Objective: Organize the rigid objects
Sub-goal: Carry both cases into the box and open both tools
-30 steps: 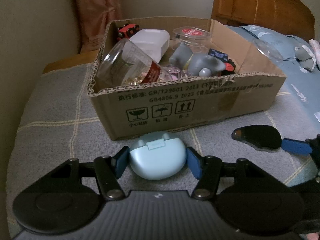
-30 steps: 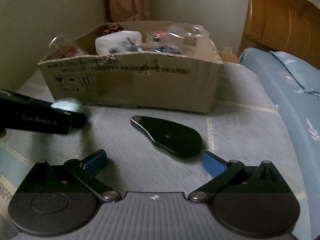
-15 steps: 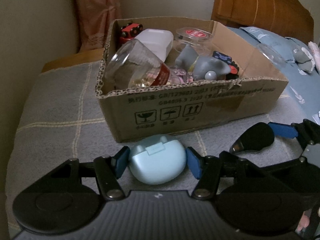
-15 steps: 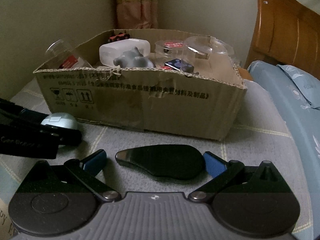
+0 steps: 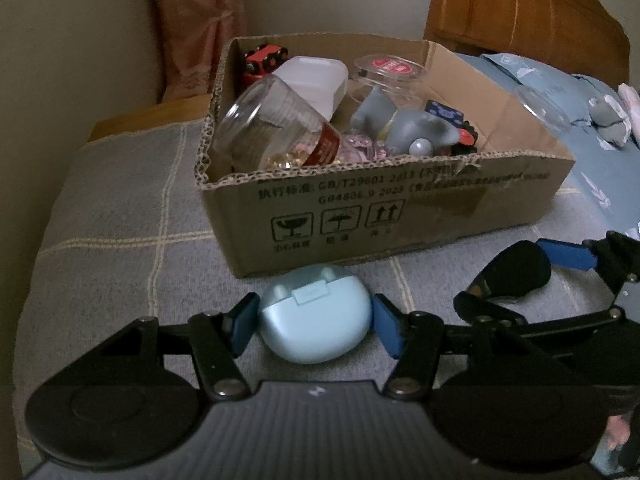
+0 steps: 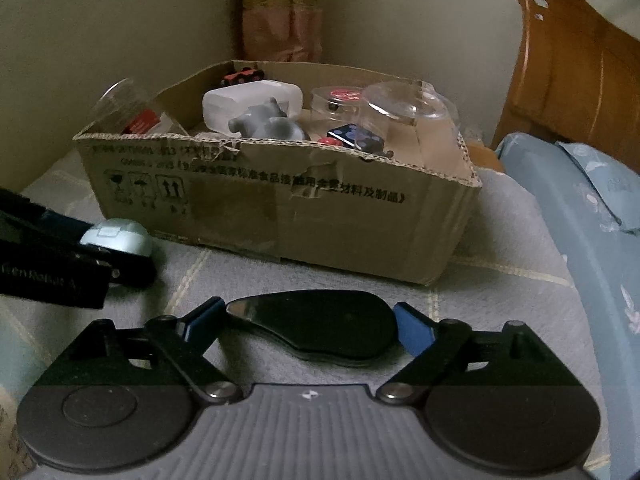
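The left gripper [image 5: 313,324] has its blue pads clamped on either side of a pale blue case [image 5: 314,322], a rounded clamshell with a small latch on top, which sits on the grey checked blanket [image 5: 112,216] just near of the cardboard box [image 5: 384,216]. In the right wrist view the same case [image 6: 118,237] shows at the left edge, held between the left gripper's dark fingers, close to the box's near left corner. The right gripper [image 6: 310,326] has its jaws closing around a flat black teardrop-shaped object [image 6: 320,326] that lies on the blanket with its silver tip pointing left; the right pad is touching or almost touching the wide end, and the left pad is just beside the tip, so whether they press yet cannot be told. In the left wrist view the black object [image 5: 514,272] lies to the right of the case, with one blue finger [image 5: 564,254] at its far side. The box [image 6: 280,216] stands open on the blanket, far of both grippers, and holds a tilted clear jar [image 5: 276,128] at its left, a white container [image 5: 316,80], a red toy car [image 5: 264,60] in the far left corner, a grey toy figure [image 5: 404,128], a clear tub with a red lid [image 5: 390,68] and a dark blue spotted thing [image 6: 356,138]. To the right lie a blue bedspread [image 6: 592,216] and a wooden headboard [image 6: 568,80].
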`<state>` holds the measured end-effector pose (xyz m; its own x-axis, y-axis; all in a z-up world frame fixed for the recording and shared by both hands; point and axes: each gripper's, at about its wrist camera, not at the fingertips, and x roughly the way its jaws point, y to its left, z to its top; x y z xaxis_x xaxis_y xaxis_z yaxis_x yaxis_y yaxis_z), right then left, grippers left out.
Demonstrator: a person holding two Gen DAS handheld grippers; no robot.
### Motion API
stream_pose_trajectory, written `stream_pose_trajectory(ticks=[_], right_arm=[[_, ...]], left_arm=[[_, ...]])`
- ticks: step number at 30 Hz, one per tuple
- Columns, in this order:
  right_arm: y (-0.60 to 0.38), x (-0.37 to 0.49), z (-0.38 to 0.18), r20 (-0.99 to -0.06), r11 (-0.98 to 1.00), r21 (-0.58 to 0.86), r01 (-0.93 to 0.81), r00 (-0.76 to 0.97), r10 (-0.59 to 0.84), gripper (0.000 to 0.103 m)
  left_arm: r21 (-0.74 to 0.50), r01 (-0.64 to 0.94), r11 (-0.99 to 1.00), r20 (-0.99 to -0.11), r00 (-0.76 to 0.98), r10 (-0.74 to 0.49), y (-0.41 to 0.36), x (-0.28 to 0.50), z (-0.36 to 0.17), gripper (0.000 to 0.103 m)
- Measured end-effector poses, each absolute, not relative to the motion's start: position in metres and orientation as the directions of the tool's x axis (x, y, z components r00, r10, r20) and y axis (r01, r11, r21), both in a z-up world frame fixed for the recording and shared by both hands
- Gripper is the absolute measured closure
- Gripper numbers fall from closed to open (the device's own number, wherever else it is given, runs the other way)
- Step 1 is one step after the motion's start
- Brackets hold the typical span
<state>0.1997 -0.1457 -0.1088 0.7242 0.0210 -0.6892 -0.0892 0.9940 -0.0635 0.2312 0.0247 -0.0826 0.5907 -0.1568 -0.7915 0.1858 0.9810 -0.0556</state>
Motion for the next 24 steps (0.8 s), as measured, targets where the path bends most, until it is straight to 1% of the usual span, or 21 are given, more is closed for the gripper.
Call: stream_pose_trajectory(ticks=[12, 19, 24], right_arm=[[-0.161, 0.181, -0.077, -0.732, 0.973, -0.045, -0.227, 0.671, 0.122, 0.010], [-0.169, 0.166, -0.035, -0.714, 0.950, -0.041, -0.311, 0.674, 0.190, 0.010], [-0.175, 0.162, 0.001, -0.678, 0.932, -0.027, -0.362, 0.691, 0.249, 0.010]], left_arm=[[-0.033, 0.294, 0.955, -0.797, 0.569, -0.203, 0.029, 0.218, -0.057, 0.043], [-0.021, 0.373, 0.928, -0.787, 0.566, -0.246, 0.024, 0.206, -0.025, 0.043], [-0.021, 0.418, 0.908, -0.756, 0.588, -0.288, 0.016, 0.206, 0.010, 0.043]])
